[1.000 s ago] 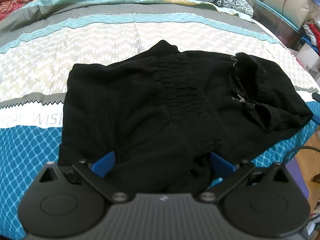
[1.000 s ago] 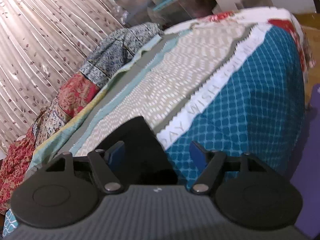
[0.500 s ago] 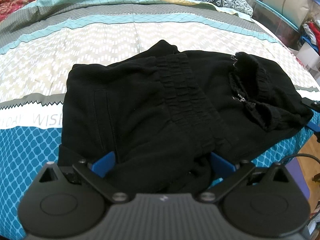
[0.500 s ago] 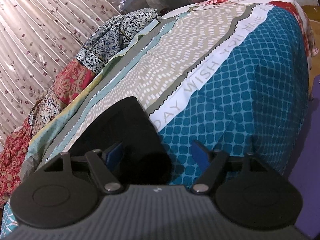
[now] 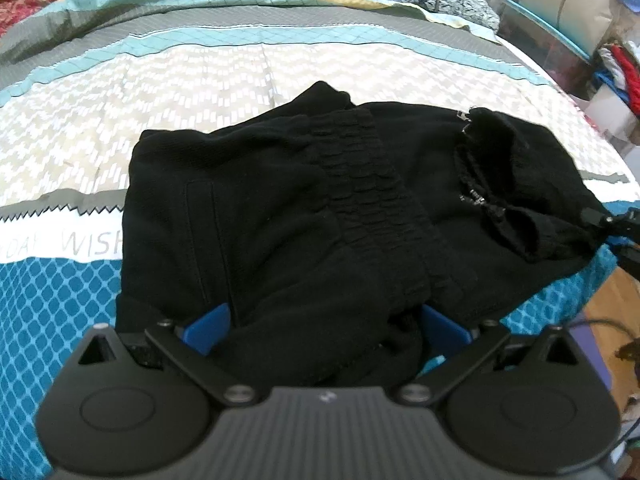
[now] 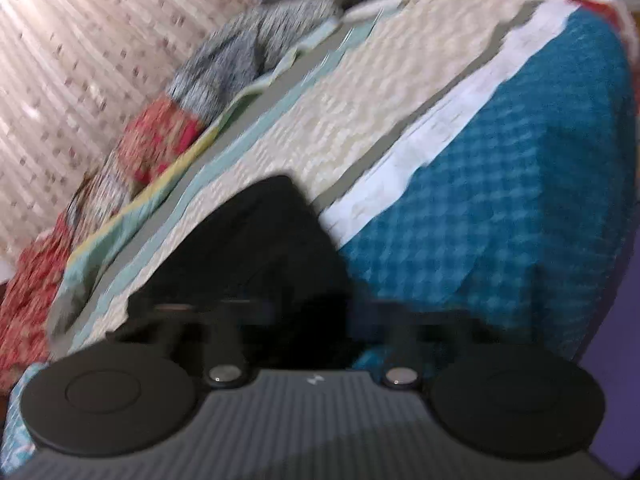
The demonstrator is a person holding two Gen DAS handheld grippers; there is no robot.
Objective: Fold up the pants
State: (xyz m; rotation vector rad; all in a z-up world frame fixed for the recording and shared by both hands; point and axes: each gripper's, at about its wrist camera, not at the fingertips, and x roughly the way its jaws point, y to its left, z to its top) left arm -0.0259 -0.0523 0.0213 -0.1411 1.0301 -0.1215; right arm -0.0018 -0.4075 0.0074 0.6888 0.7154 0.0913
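1. The black pants (image 5: 304, 216) sit bunched on the bedspread (image 5: 120, 120) near its front edge. They're doubled over roughly, waistband on top, but lumpy, so the fold looks maybe halfway done.
2. Left gripper (image 5: 324, 324) is spread wide, with the near hem between its fingers, not pinched.
3. Right gripper (image 6: 304, 320) is at the far cuff; too blurry to tell its grip.
4. Left to do: flatten and fold again.

The left wrist view sits low at the bed's (image 5: 100, 128) near edge, facing far across it. The blurred right wrist view looks leftward from the right. Both show the pants (image 5: 320, 216).
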